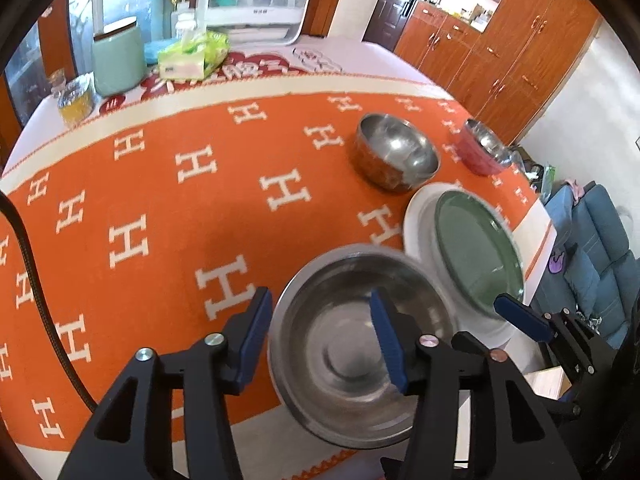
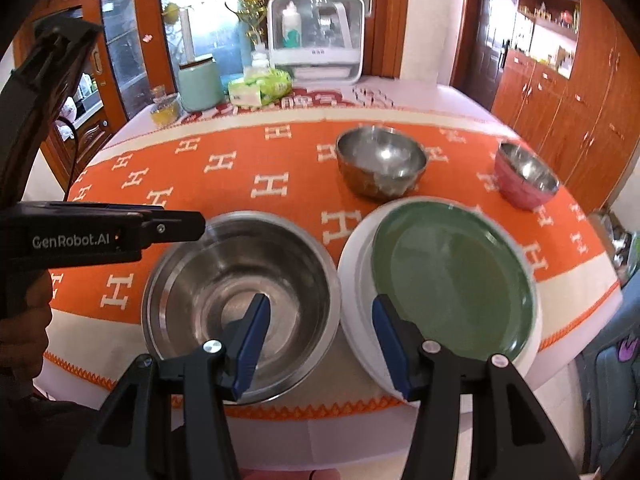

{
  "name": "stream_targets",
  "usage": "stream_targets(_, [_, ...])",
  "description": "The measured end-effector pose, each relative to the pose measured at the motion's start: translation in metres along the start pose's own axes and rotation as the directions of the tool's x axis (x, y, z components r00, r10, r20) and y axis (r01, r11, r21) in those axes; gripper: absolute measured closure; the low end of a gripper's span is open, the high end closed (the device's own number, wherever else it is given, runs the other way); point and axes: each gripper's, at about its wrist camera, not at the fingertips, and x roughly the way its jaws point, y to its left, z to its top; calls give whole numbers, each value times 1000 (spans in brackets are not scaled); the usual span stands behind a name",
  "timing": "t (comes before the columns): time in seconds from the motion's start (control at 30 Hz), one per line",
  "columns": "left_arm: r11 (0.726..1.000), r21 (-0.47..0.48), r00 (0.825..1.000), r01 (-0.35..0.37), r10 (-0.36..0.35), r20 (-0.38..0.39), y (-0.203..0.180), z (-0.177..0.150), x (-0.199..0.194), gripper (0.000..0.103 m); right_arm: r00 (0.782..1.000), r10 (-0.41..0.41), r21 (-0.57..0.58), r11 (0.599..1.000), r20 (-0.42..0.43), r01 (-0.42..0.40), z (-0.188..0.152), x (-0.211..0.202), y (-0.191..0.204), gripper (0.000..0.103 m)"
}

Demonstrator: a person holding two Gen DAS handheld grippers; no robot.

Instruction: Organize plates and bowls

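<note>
A large steel bowl (image 1: 332, 364) (image 2: 224, 280) sits near the front edge of the orange cloth. My left gripper (image 1: 322, 340) is open and straddles its left rim, one finger outside and one inside, neither pad pressing. My right gripper (image 2: 320, 344) is open too, with one finger over the bowl's inside and the other over the left edge of the white plate (image 2: 356, 264) (image 1: 420, 220). A green plate (image 2: 452, 280) (image 1: 476, 248) lies on the white one. Farther back stand a medium steel bowl (image 2: 380, 160) (image 1: 394, 154) and a pink bowl (image 2: 524, 180) (image 1: 480, 148).
At the far end of the table stand a mint canister (image 2: 200, 84), a tissue pack (image 2: 260, 88), a glass jar (image 2: 164, 108) and a white appliance (image 2: 316, 32). A blue sofa (image 1: 592, 240) lies past the table's right edge. Wooden cabinets (image 2: 560, 100) line the right wall.
</note>
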Motion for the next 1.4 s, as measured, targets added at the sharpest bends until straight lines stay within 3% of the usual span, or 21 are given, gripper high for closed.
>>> stream_targets(0.2, [1000, -14, 999, -27, 28, 46, -15, 10, -14, 42, 997, 13, -8, 1000, 77, -13, 14, -9, -16, 48])
stream_targets(0.33, [996, -25, 995, -84, 85, 59, -27, 18, -18, 39, 990, 30, -32, 999, 136, -26, 30, -13, -34, 40])
stream_targets(0.53, [988, -70, 986, -137, 143, 85, -53, 31, -18, 34, 980, 76, -78, 995, 181, -63, 53, -15, -69, 38])
stream_targets(1.07, [972, -155, 974, -178, 197, 113, -136, 62, 8, 30, 970, 149, -157, 980, 194, -119, 81, -2, -166, 37])
stream_targets(1.4, [973, -159, 978, -165, 183, 103, -191, 93, 41, 28, 975, 126, -135, 986, 185, -102, 91, 12, -237, 37])
